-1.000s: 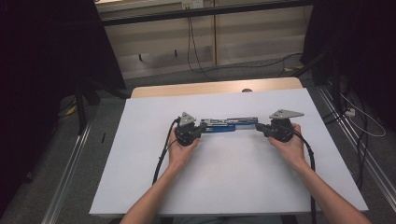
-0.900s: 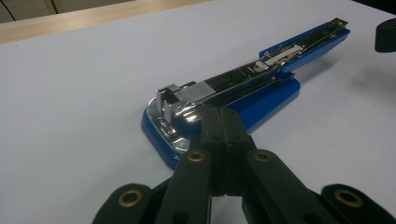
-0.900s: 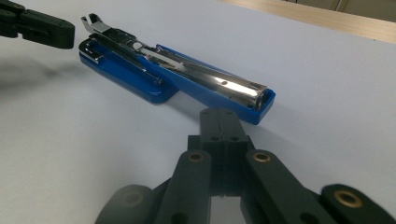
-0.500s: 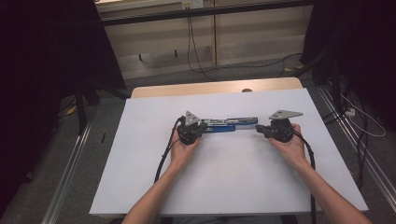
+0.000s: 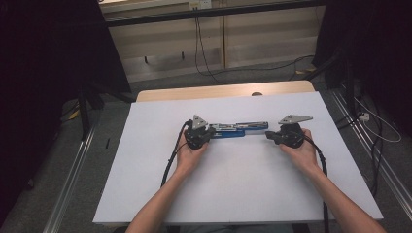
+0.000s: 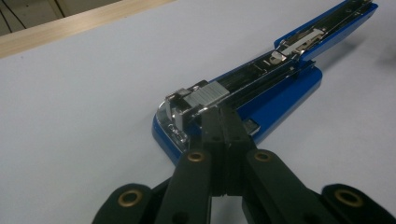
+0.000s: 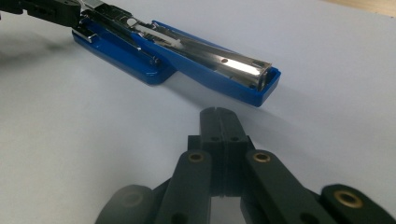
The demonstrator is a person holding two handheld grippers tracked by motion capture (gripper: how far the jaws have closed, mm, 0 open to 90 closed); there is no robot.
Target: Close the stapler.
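A blue stapler lies opened out flat on the white table top, between my two grippers. My left gripper is shut, held by the left hand. In the left gripper view its tips rest against the stapler at the metal magazine, right by a grey strip of staples. My right gripper is shut with nothing in it. In the right gripper view its tips sit on the table a short gap from the stapler's far end.
A wooden strip runs along the table's far edge. Black cables trail from both grippers toward the near edge. Metal rails flank the table, and dark curtains hang at both sides.
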